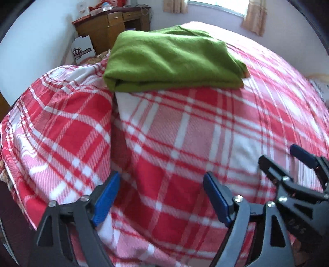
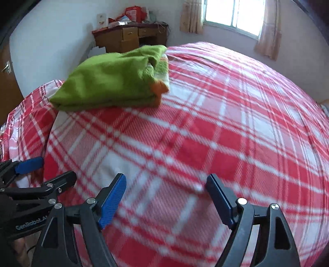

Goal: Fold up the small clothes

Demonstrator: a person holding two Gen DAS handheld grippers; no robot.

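A green garment [image 1: 170,61] lies folded in a thick rectangle on the red and white plaid bed cover [image 1: 174,143], well beyond both grippers. In the right wrist view the garment [image 2: 111,82] shows an orange trim at its right corner. My left gripper [image 1: 162,195] is open and empty over the near part of the bed. My right gripper [image 2: 166,197] is open and empty too. The right gripper shows at the lower right of the left wrist view [image 1: 287,164]. The left gripper shows at the lower left of the right wrist view [image 2: 47,170].
A plaid-covered mound [image 1: 57,127] rises at the bed's left side. A wooden desk [image 2: 131,37] with clutter stands against the far wall. A white box [image 1: 82,49] sits beside it. A curtained window [image 2: 234,14] is at the back right.
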